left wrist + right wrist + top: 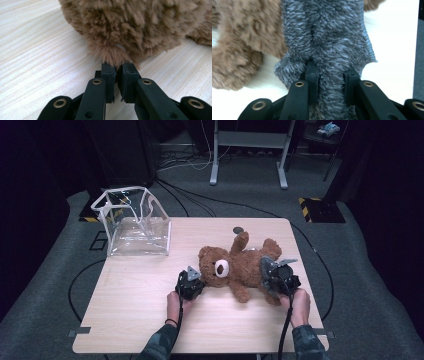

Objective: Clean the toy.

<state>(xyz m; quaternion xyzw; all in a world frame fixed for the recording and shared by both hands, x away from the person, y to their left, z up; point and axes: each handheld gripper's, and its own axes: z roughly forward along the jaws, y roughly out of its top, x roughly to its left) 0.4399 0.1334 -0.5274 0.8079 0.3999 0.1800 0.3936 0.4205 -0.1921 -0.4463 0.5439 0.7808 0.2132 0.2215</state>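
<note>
Brown teddy bear (235, 267) lay on its back mid-table, head toward 9 o'clock, clear plastic bag (136, 222) well apart at 10 o'clock. Left gripper (116, 71) was nearly closed, pinching a tuft of fur, probably an ear (112, 56), at the bear's head. Right gripper (331, 75) was clamped narrow on a grey fuzzy cloth (329, 37) at the bear's 3 o'clock side. Bear judged light, soft and floppy; fur pinches may slip, so a limb or ear is the better hold.
</note>
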